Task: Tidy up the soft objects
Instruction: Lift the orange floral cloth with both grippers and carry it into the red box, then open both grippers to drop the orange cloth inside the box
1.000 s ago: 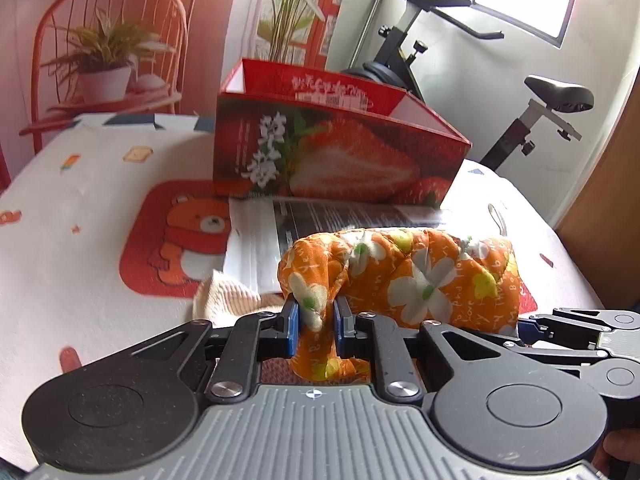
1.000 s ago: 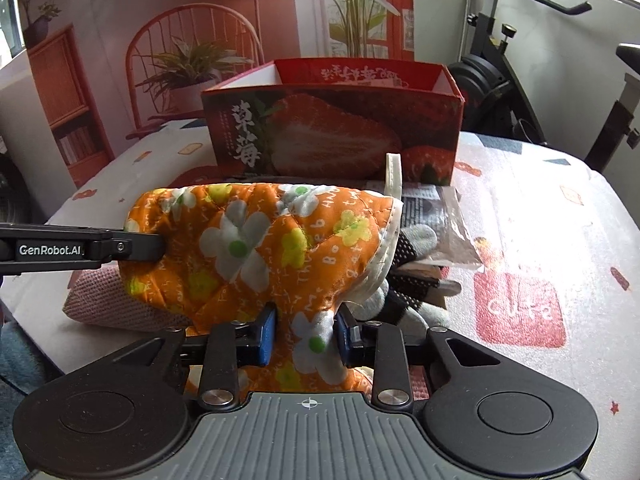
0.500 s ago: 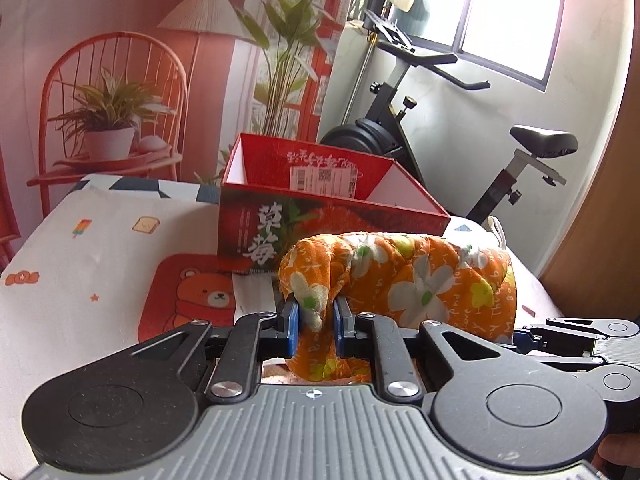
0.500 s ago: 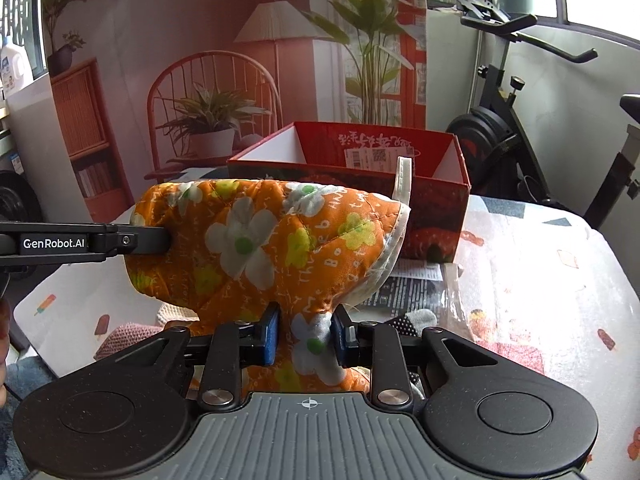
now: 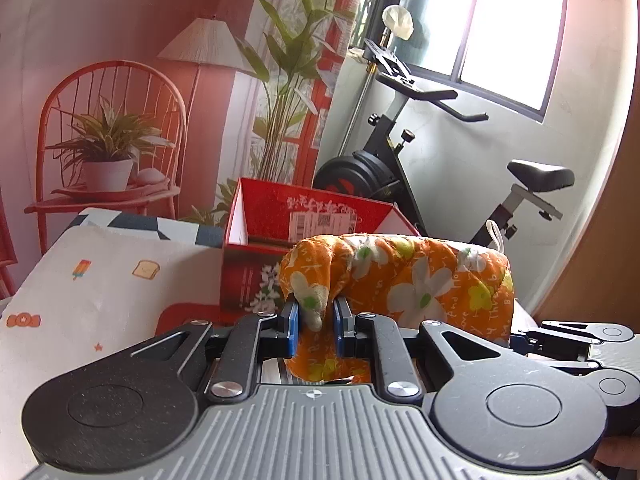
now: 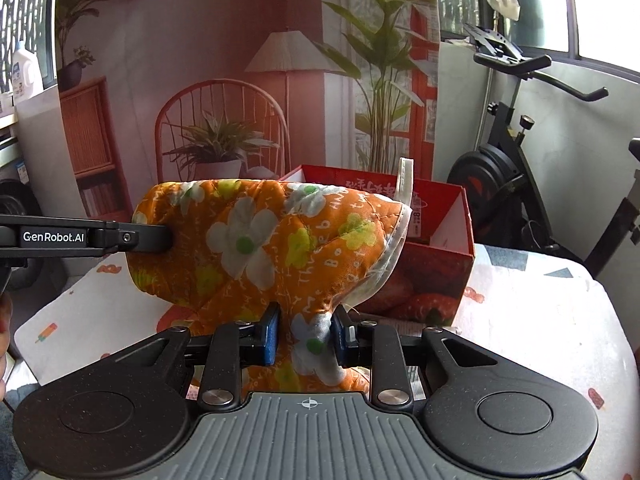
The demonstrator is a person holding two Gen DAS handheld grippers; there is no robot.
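Observation:
An orange floral oven mitt (image 5: 412, 276) hangs in the air between both grippers, lifted above the table. My left gripper (image 5: 315, 320) is shut on one end of it. My right gripper (image 6: 306, 332) is shut on the other end of the mitt (image 6: 264, 248), near its white-trimmed cuff. The left gripper's arm (image 6: 80, 237) enters the right wrist view from the left. The open red strawberry box (image 5: 304, 220) stands just behind the mitt; it also shows in the right wrist view (image 6: 436, 264).
The table (image 5: 100, 292) has a white printed cloth with a red bear mat (image 5: 180, 316). An exercise bike (image 5: 420, 168) stands behind the table to the right. A red chair with a potted plant (image 5: 108, 152) is at the back left.
Both grippers have lifted the mitt well up off the table. The other soft items and the paper under it have dropped out of view, and the box interior now shows.

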